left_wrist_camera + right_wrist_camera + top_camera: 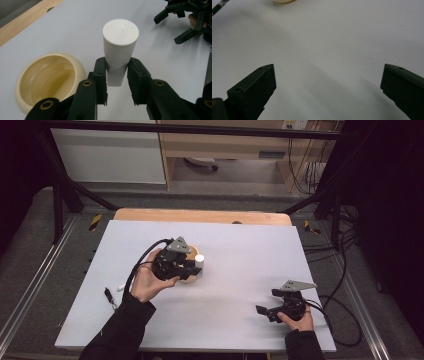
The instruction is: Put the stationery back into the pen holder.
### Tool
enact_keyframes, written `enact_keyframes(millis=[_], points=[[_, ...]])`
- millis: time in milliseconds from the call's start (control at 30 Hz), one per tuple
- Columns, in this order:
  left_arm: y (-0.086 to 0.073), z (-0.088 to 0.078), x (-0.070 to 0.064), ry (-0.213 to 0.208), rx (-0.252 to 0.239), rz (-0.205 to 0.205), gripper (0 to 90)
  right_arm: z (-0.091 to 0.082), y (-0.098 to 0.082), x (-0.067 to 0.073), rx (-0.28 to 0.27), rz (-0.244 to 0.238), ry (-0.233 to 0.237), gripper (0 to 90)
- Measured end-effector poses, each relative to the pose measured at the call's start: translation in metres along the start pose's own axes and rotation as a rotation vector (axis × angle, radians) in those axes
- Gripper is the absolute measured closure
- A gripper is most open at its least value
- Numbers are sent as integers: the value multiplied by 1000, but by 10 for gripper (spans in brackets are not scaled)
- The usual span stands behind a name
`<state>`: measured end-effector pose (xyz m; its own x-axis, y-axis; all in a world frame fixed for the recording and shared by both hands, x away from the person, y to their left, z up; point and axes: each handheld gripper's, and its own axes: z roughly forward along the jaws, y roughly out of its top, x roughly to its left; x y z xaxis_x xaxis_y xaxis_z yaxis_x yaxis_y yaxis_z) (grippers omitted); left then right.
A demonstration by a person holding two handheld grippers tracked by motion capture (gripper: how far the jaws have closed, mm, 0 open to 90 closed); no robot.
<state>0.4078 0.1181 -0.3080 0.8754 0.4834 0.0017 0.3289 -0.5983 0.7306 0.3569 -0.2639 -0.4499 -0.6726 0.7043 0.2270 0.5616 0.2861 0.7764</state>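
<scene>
**Mia:** What is that thin black thing on the left of the white table [225,320]?

**Ben:** A pen [108,295], I think. It is too small to be sure. Nothing touches it.

**Mia:** Why is the left gripper [117,82] squeezing the white cup [119,47]?

**Ben:** Its jaws are clamped on the cup's thin end, so the cup stands up and cannot tip. The cream bowl [47,77] sits just beside it, maybe so the cup can go in.

**Mia:** And the right gripper [272,309]?

**Ben:** It rests near the person, well apart. Its jaws are wide apart and hold nothing. I think it is waiting.
</scene>
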Motion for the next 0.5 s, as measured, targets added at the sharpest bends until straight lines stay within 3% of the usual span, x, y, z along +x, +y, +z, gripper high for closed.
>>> enact_keyframes(millis=[333, 500], points=[[11, -13, 12, 34, -11, -15, 694, -1, 0, 0, -2, 6, -1, 8], [13, -14, 26, 56, -14, -49, 694, -1, 0, 0, -2, 5, 0, 8]])
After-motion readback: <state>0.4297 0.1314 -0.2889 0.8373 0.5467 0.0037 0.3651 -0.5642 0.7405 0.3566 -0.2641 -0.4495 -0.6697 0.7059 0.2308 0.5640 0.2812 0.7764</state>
